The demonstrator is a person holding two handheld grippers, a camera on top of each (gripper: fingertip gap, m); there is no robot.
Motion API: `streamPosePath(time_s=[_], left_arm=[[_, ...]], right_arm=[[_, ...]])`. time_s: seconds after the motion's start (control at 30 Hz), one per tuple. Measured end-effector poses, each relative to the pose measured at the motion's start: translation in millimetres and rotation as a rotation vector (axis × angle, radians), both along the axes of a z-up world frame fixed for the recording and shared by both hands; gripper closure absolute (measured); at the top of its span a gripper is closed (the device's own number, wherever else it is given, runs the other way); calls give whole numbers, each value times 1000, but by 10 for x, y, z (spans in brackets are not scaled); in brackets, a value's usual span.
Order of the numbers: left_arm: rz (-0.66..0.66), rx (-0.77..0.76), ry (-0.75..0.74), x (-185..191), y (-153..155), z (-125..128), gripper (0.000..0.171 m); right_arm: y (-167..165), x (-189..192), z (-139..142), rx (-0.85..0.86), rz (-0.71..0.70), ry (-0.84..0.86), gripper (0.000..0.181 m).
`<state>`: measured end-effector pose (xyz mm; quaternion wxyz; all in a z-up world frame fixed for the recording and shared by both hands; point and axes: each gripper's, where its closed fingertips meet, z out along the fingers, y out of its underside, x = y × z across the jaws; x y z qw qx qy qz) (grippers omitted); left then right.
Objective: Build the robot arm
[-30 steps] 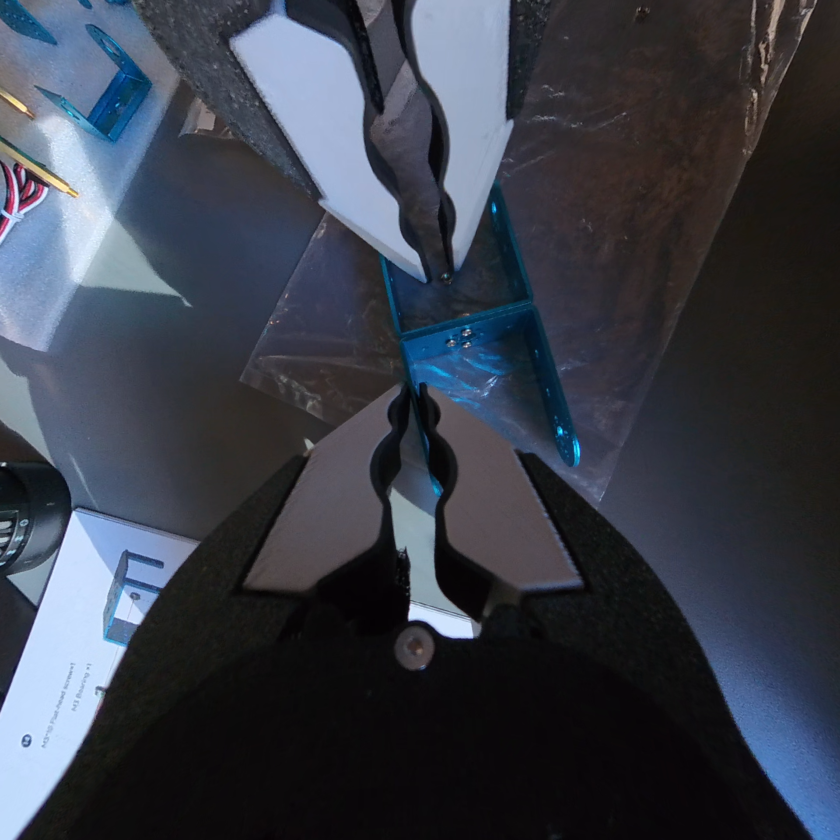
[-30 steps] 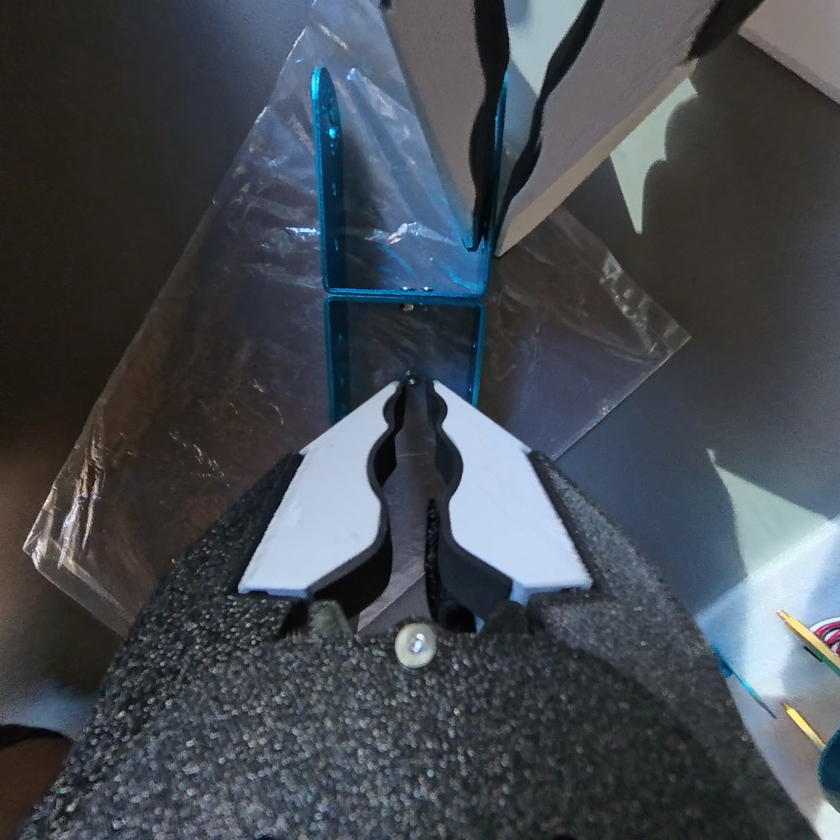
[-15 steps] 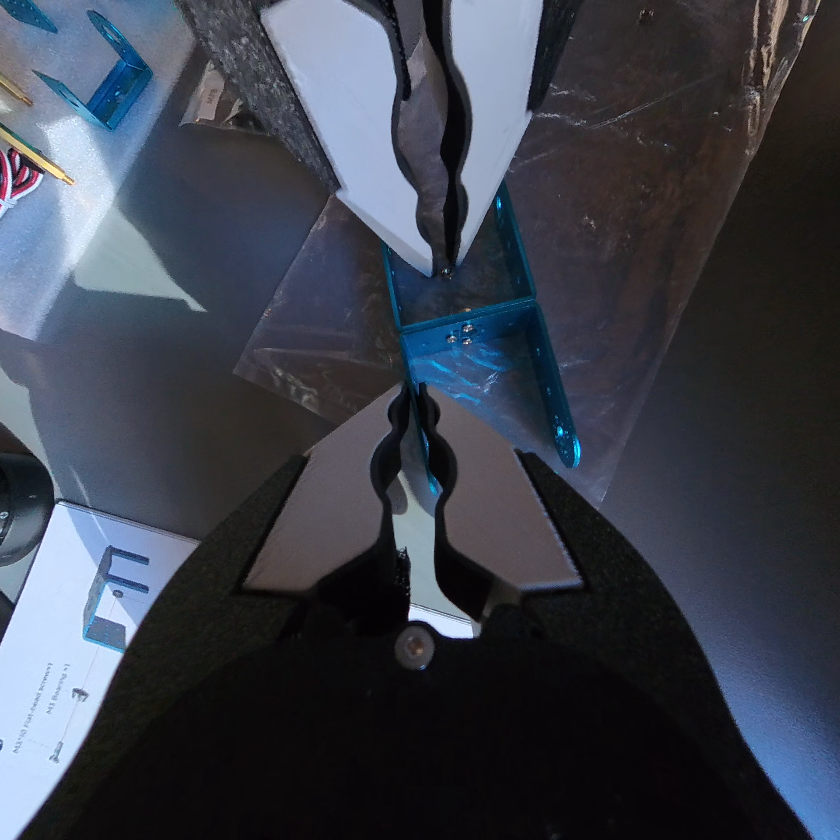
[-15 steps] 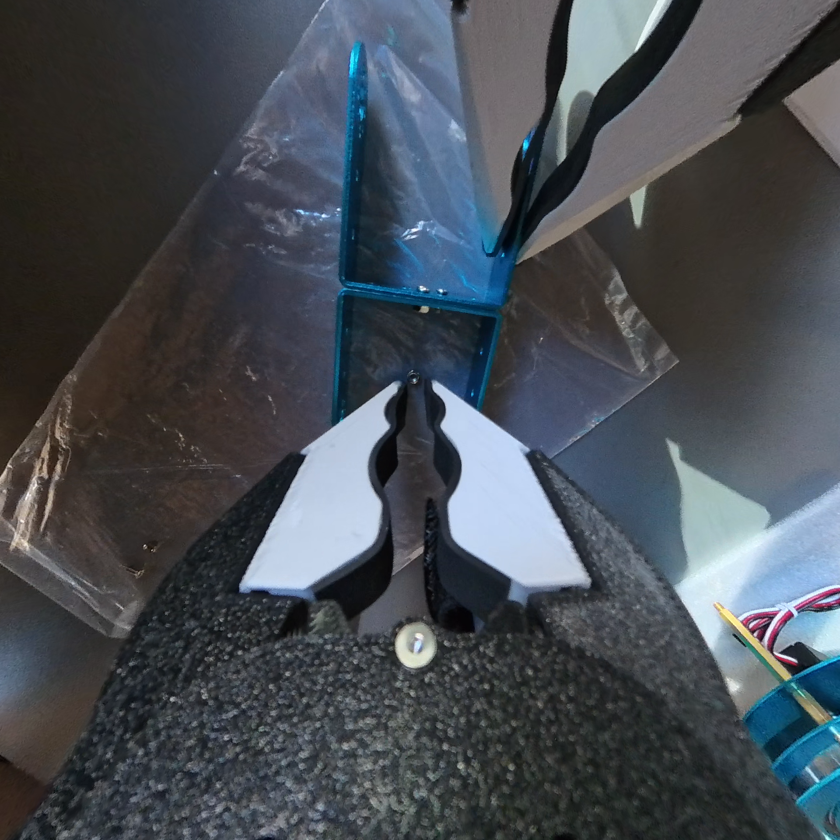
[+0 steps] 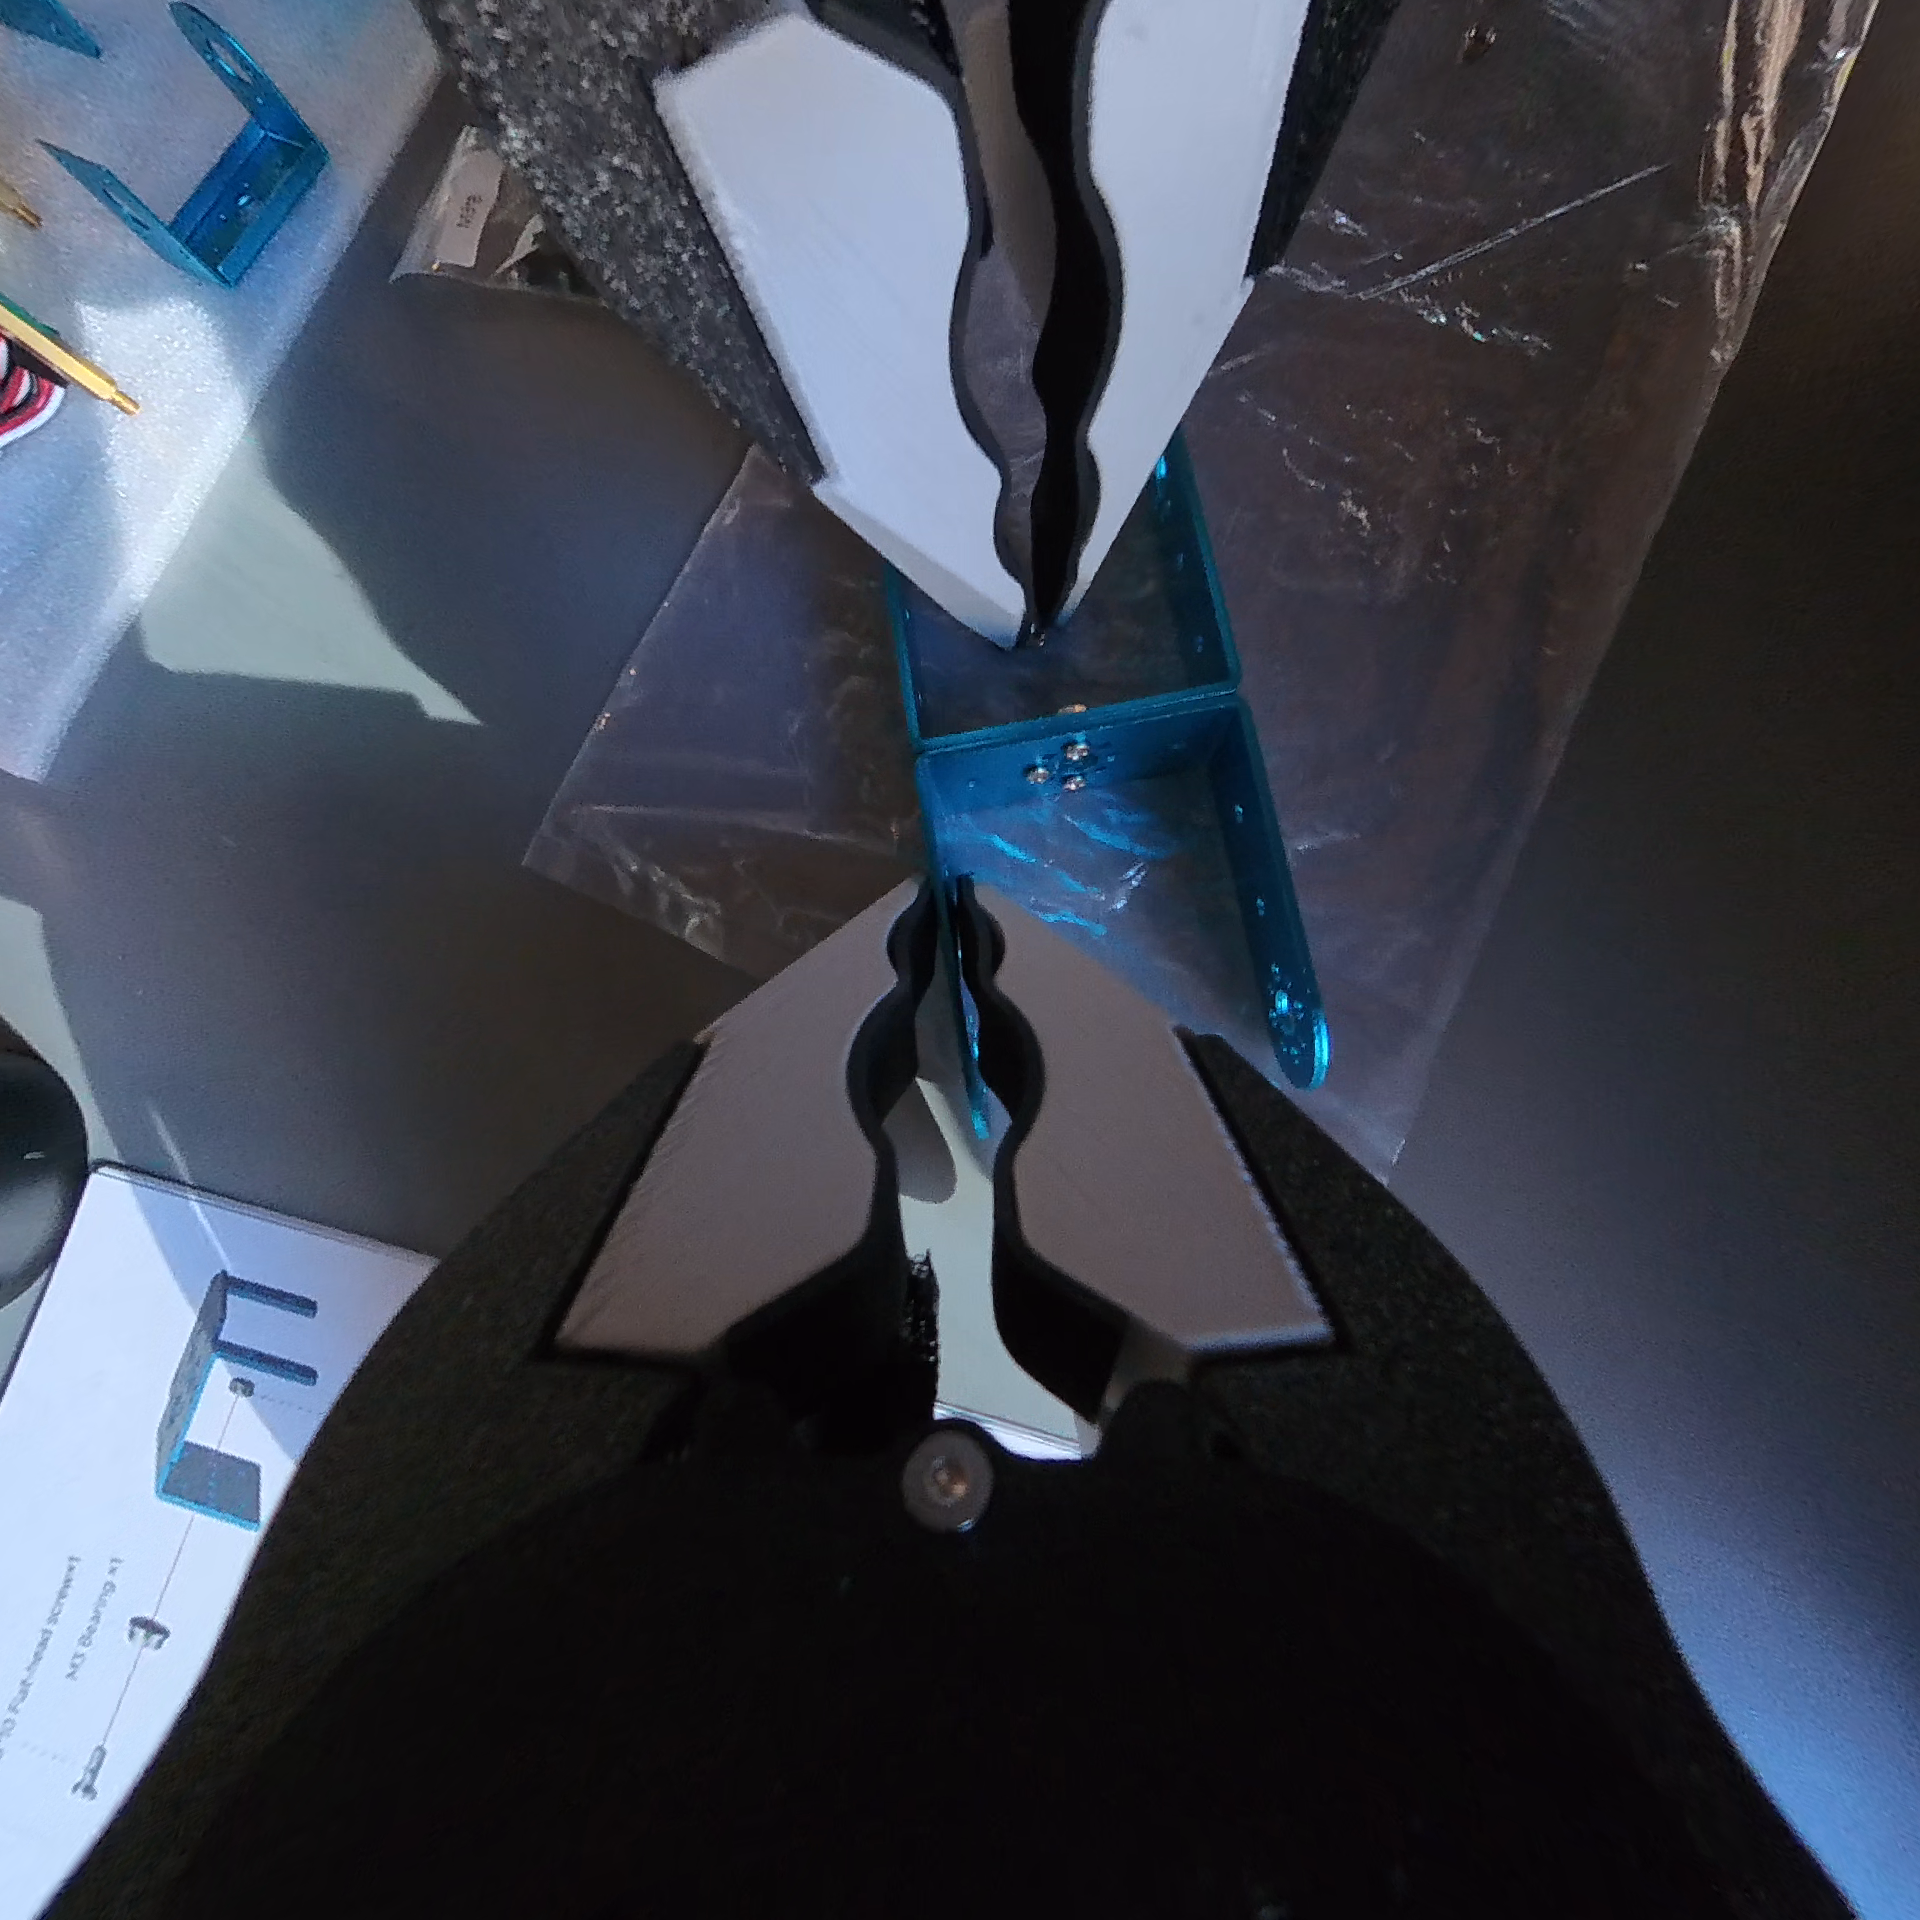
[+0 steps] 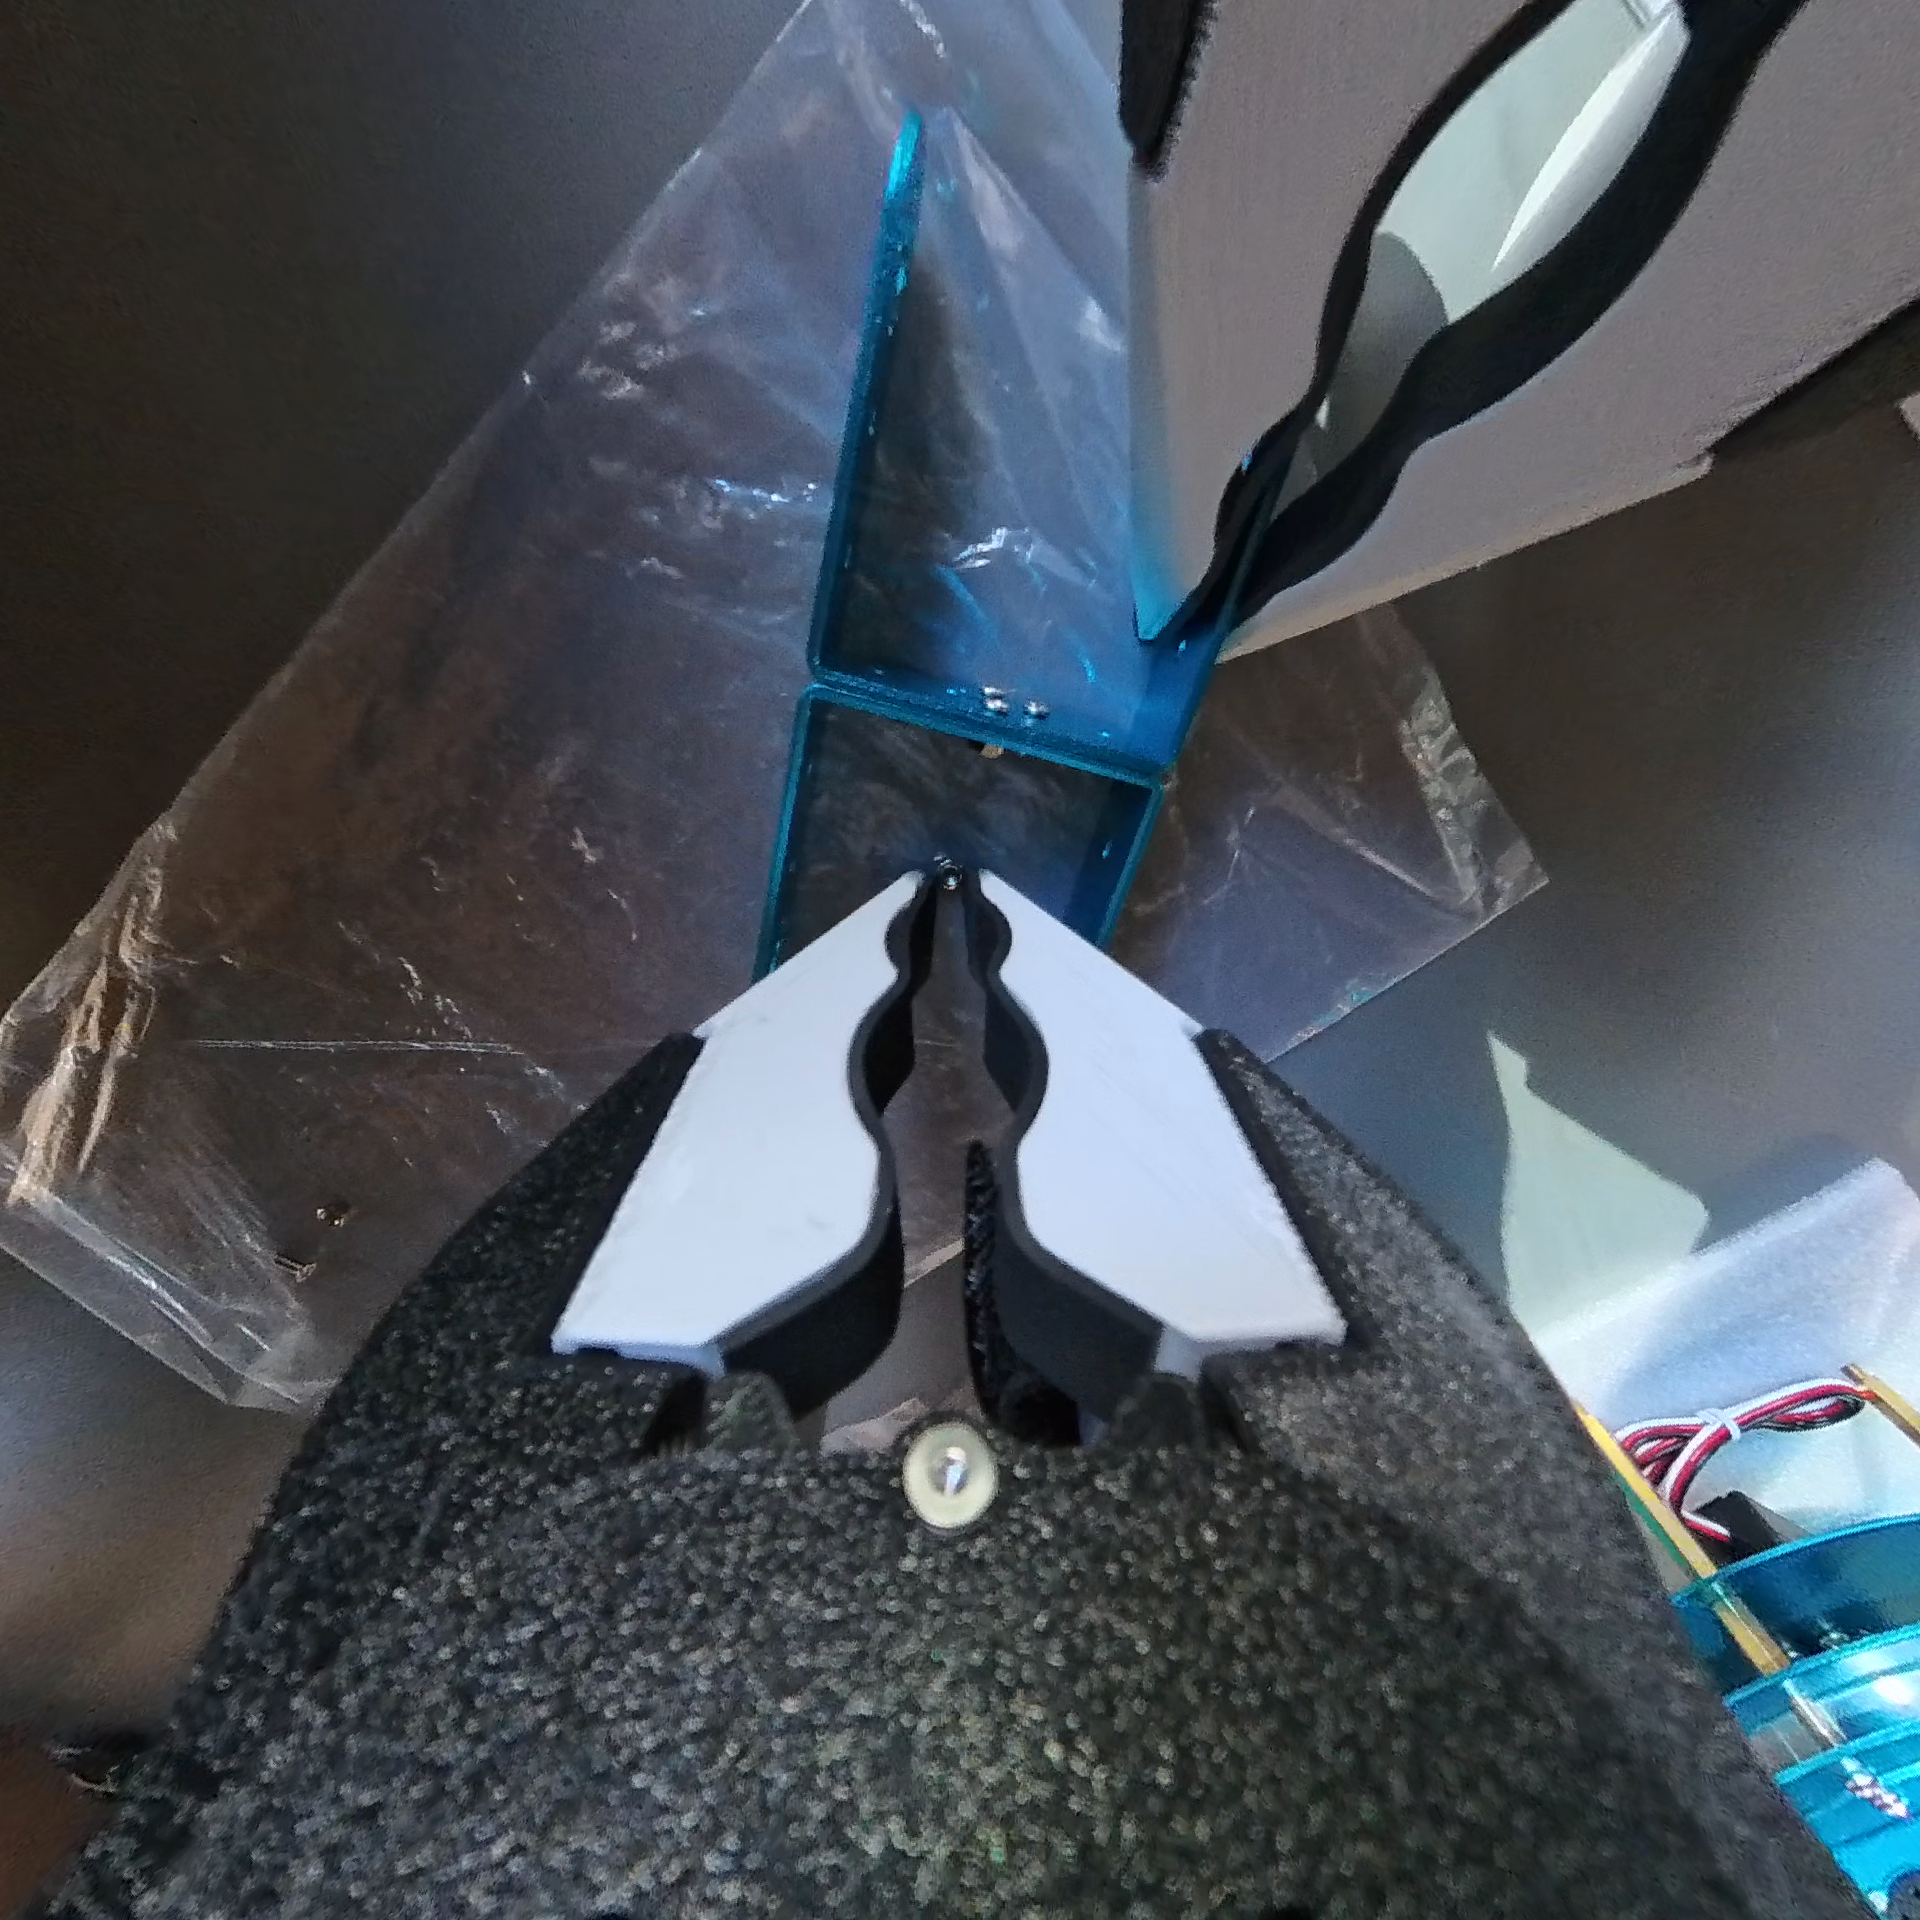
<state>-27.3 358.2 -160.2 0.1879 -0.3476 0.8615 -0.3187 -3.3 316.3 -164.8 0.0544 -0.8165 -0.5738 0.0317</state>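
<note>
A blue metal bracket assembly (image 5: pixel 1081 769) of two U-shaped pieces joined back to back stands over a clear plastic bag (image 5: pixel 1455 436). My left gripper (image 5: pixel 951 896) is shut on one of its near arms. My right gripper (image 5: pixel 1034 623) comes in from the far side, shut on a tiny dark screw, its tip inside the far U close to the cross plate. In the right wrist view the right gripper (image 6: pixel 948 883) pinches the screw (image 6: pixel 948 871) just before the bracket (image 6: pixel 977 717). The left gripper (image 6: pixel 1226 592) clamps the bracket's far right arm there.
Two loose screws (image 6: pixel 332 1210) lie in the bag (image 6: pixel 416 831). A white foam sheet (image 5: pixel 125 343) at the left holds more blue brackets (image 5: pixel 244 197), brass standoffs and red-white wires. A printed instruction sheet (image 5: pixel 125 1455) lies at the near left. Blue round parts (image 6: pixel 1818 1662) sit at the right. The grippers' ends are close to 6 cm from one another.
In the right wrist view the bracket now looks larger and leans to the right. The right gripper's tip has shifted slightly right in the left wrist view. Both grips are unchanged.
</note>
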Motion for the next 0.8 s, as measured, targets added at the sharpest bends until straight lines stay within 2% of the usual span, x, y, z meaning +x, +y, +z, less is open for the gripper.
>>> streamPosePath(time_s=[0.13, 0.4, 0.53, 0.6, 0.67, 0.8], left_arm=[[3, 6, 0, -1, 0, -1, 170], [-10, 8, -8, 36, -47, 4, 170], [-34, 19, 7, 114, -144, -3, 169], [-41, 27, 4, 147, -173, 2, 165], [-43, 12, -4, 160, -201, 29, 149], [-41, -9, -30, 213, -220, 75, 146]], right_arm=[[14, -5, 10, 32, -27, 80, 177], [-31, 42, 222, 189, -198, 509, 177], [-98, 15, 261, 271, -239, 640, 177], [-122, 0, 245, 303, -249, 661, 177], [-115, -6, 198, 332, -254, 636, 177], [-60, -58, 206, 368, -256, 630, 177]])
